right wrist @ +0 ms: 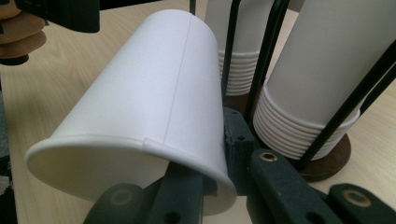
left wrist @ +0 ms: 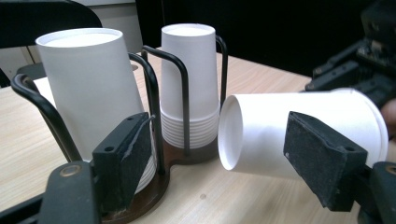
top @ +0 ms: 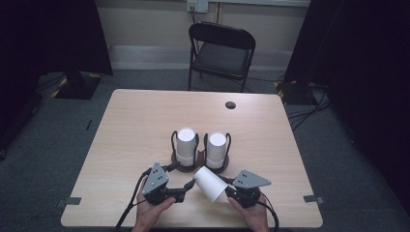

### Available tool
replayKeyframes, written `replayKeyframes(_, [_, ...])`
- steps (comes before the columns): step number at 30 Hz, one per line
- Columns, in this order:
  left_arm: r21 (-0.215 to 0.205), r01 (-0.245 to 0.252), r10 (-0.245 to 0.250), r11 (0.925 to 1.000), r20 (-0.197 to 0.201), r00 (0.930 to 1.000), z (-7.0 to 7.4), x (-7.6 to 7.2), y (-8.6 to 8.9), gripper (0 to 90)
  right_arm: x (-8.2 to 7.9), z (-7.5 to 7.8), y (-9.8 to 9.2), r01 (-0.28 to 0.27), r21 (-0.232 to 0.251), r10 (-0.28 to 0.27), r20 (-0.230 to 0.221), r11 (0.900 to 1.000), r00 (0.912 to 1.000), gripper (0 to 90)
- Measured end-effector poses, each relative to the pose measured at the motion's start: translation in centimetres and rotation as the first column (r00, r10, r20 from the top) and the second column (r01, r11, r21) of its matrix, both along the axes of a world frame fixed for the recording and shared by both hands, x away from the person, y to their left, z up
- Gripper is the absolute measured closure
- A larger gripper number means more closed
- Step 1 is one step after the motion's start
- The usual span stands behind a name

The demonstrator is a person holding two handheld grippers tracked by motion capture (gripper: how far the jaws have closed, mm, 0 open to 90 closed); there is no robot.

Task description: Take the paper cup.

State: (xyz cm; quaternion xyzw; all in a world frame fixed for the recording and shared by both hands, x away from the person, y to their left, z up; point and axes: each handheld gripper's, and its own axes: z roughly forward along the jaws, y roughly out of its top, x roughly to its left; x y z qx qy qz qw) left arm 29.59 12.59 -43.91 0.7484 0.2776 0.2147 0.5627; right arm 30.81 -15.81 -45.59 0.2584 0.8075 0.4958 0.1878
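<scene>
A loose white paper cup (top: 211, 184) lies on its side above the table, base toward the left. My right gripper (top: 231, 192) is shut on its rim wall, one jaw inside the cup (right wrist: 154, 93) and one outside. My left gripper (top: 186, 187) stands open by the cup's base, and its pads do not press the cup (left wrist: 280, 112). Behind them, two stacks of upside-down white cups (top: 185, 145) (top: 216, 150) stand in a dark wire holder (top: 180, 166). The stacks (left wrist: 88, 88) (left wrist: 189, 79) rise just past my left gripper's jaws.
The light wooden table (top: 145, 121) has a cable hole (top: 230, 105) at the back right. A black folding chair (top: 222, 53) stands behind the far edge. Dark curtains hang on both sides of the room.
</scene>
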Motion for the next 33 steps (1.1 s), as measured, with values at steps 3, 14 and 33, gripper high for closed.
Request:
replayKeyframes(3, [0.033, 0.008, -0.008, 0.9994, 0.014, 0.9999, 0.0, -0.2, -0.3, 21.8, 0.2, 0.3, -0.1, -0.003, -0.007, 0.002, -0.024, 1.0, 0.9997, 86.8])
replayKeyframes(14, [0.196, 0.052, -0.061, 0.9792, 0.039, 0.9974, -0.8, -0.6, -2.0, 15.8, 1.3, 1.7, -0.3, -0.037, -0.056, 0.032, -0.093, 0.998, 0.9952, 86.7])
replayKeyframes(33, [0.4, 0.08, -0.131, 0.913, 0.101, 0.9863, -1.9, -1.5, -4.3, 15.9, 2.9, 2.8, 0.8, -0.157, -0.167, 0.118, -0.224, 0.973, 0.9675, 86.6])
